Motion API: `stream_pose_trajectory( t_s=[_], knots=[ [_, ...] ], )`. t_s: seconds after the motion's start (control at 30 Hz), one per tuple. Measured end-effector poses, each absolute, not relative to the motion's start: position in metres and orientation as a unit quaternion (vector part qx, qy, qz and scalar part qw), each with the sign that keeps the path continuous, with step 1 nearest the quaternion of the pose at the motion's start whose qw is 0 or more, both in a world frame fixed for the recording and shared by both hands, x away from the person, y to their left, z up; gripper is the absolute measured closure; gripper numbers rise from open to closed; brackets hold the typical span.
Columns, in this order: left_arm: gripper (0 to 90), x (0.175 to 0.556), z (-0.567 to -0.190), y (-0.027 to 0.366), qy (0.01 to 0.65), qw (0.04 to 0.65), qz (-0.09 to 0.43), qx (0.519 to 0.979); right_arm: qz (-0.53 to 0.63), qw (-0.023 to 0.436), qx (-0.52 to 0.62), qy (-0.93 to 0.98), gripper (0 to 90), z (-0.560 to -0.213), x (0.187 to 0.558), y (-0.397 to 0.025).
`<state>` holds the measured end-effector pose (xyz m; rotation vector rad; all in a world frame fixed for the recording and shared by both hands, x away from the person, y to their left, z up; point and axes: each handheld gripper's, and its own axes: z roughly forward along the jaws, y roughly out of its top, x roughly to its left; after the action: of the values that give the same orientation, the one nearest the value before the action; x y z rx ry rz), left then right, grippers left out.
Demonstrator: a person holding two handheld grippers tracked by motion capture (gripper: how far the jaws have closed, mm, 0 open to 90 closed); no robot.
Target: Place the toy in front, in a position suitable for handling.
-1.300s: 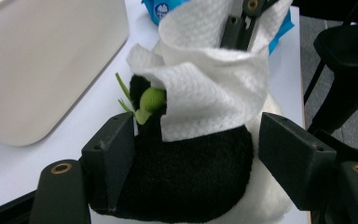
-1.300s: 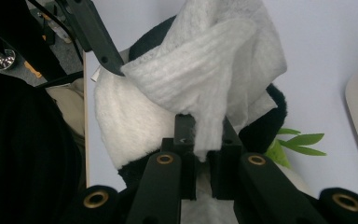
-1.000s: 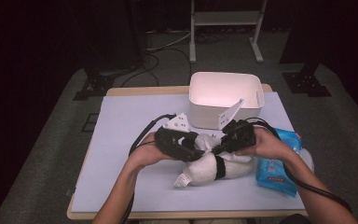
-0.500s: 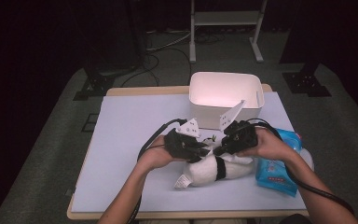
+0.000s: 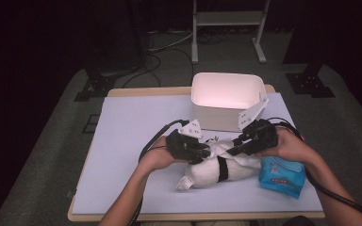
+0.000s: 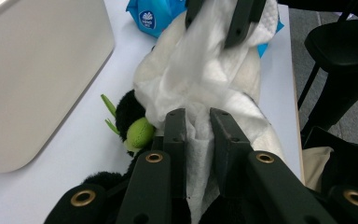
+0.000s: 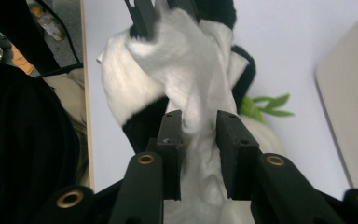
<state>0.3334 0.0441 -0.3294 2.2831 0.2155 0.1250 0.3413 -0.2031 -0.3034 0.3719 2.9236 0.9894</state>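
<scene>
I hold white wet wipe at both ends over plush panda, lower centre of high view. Left gripper pinches one end, right gripper pinches other. Wipe stretched on panda; wiping seems underway, not finished.

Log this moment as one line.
left gripper: shut on wet wipe | right gripper: shut on wet wipe | wipe over plush panda | white bin behind
</scene>
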Motion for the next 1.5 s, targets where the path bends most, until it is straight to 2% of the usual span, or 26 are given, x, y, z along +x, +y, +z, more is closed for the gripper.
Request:
stream_pose_trajectory(
  t_s=[0.23,0.37,0.5,0.77,1.07,1.2,1.3,1.5],
  knots=[
    [75.3,0.336,-0.33,0.046,0.091,0.415,0.044,0.904,0.315,0.032,0.122,0.941,69.6,-0.303,0.335,-0.219],
    [74.5,0.336,-0.33,0.045,0.091,0.416,0.046,0.904,0.317,0.024,0.137,0.938,82.3,-0.307,0.337,-0.221],
    [74.2,0.336,-0.33,0.045,0.09,0.418,0.047,0.903,0.332,0.017,0.151,0.931,85.0,-0.309,0.342,-0.217],
    [72.9,0.335,-0.33,0.045,0.088,0.422,0.044,0.901,0.34,0.014,0.142,0.93,83.7,-0.312,0.349,-0.189],
    [72.9,0.336,-0.331,0.045,0.091,0.423,0.043,0.9,0.322,0.007,0.105,0.941,72.0,-0.313,0.349,-0.167],
    [72.3,0.335,-0.33,0.045,0.092,0.421,0.044,0.901,0.316,0.006,0.105,0.943,72.3,-0.315,0.348,-0.163],
    [68.0,0.335,-0.329,0.046,0.092,0.421,0.042,0.902,0.313,0.001,0.108,0.944,81.2,-0.318,0.349,-0.162],
    [54.7,0.334,-0.327,0.054,0.097,0.428,0.037,0.898,0.313,0.002,0.112,0.943,84.9,-0.322,0.35,-0.166]
  ],
)
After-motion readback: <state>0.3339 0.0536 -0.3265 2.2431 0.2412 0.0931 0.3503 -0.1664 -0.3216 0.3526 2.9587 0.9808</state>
